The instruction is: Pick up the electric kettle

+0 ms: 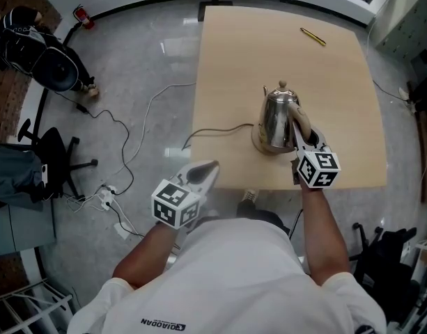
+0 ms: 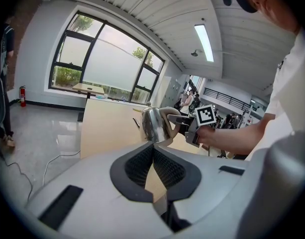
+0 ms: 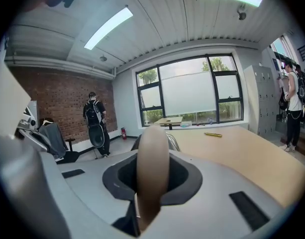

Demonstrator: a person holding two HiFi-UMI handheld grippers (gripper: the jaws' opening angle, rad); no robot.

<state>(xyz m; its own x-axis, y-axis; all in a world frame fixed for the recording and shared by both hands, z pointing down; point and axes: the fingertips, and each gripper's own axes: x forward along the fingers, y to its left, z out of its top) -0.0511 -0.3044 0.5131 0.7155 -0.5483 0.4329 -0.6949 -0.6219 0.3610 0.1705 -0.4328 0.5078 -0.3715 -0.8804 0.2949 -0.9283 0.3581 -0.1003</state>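
I am holding my right gripper closed on the curved tan handle of the electric kettle. The jaws are pressing it from both sides, and the handle is standing upright between them in the right gripper view. The steel kettle is sitting upright over the near middle of the wooden surface, above its round base. I cannot tell whether it is resting on that base or just clear of it. A cord is running from the base off the left edge of the surface. I am holding my left gripper with its jaws together and nothing between them, off the near left corner of the surface, pointing towards the kettle. A yellow pen is lying at the far side.
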